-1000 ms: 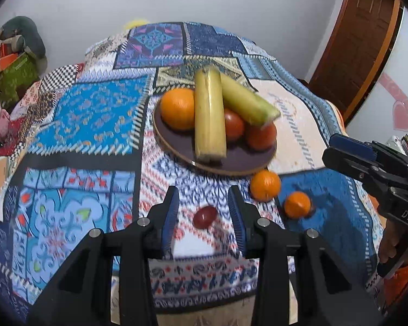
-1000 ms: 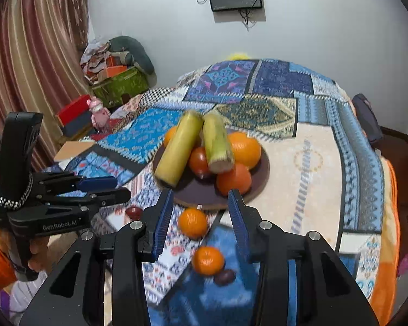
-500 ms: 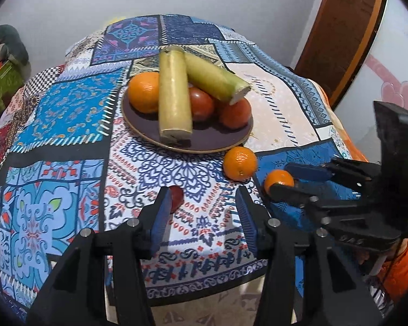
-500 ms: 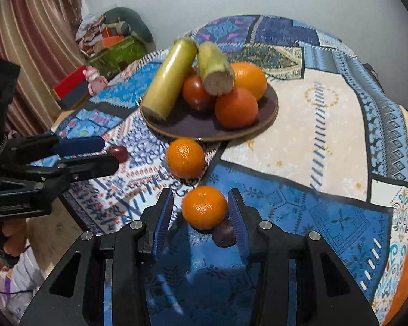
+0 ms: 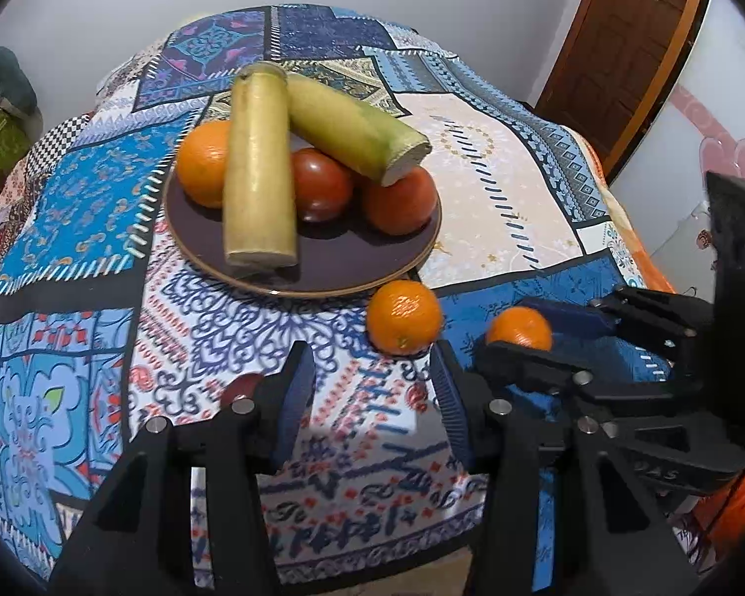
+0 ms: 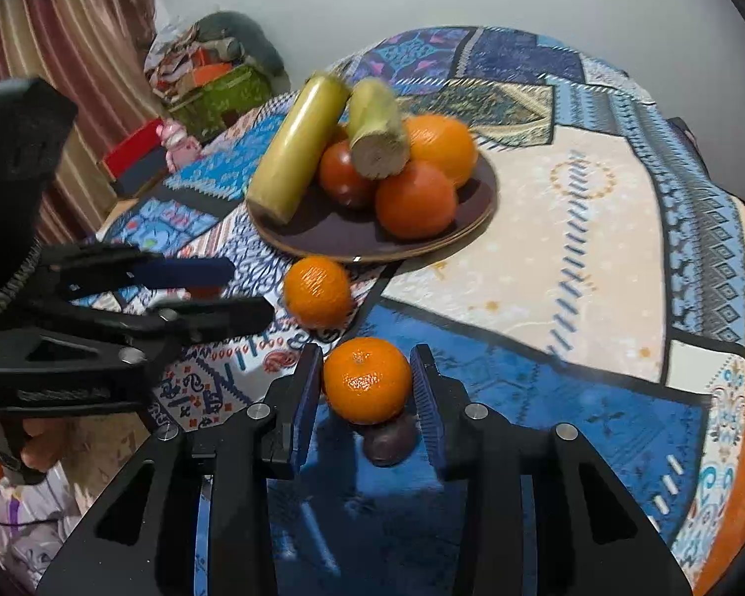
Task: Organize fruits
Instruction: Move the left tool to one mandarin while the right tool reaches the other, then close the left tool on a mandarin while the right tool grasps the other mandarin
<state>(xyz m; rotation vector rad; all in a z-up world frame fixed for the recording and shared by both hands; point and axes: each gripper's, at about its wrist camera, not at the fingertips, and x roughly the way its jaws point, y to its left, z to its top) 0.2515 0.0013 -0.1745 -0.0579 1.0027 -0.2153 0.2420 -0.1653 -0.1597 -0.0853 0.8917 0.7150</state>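
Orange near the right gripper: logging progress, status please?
Right gripper open, straddling front orange, no squeeze yet. Left gripper open, empty. Dark fruit tucked under orange. Plate behind, crowded.

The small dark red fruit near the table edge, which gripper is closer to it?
Left. The left gripper sits right beside the small dark red fruit, its left finger partly hiding it. The right gripper is further along the table, straddling an orange.

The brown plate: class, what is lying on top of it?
On the brown plate lie two yellow-green stalks, two oranges and two tomatoes. Anything beneath the pile is hidden.
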